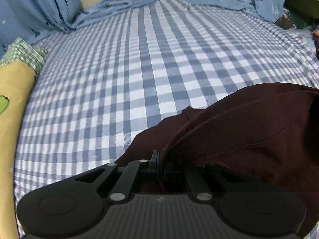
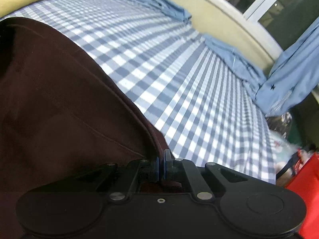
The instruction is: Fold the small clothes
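A dark maroon garment (image 1: 249,131) hangs over the blue-and-white checked bed sheet (image 1: 123,75). My left gripper (image 1: 160,159) is shut on the garment's left edge, and the cloth drapes over its right finger. In the right wrist view the same maroon garment (image 2: 55,91) fills the left side. My right gripper (image 2: 161,159) is shut on its right hemmed edge, with the blue pads pressed on the cloth. The garment is stretched between the two grippers above the sheet (image 2: 189,83).
A yellow pillow (image 1: 14,103) with a green checked trim lies at the left. Light blue curtains (image 1: 39,6) and crumpled blue cloth (image 1: 123,2) line the cream bed frame (image 2: 215,10). A red bag (image 2: 305,189) stands past the bed's right edge.
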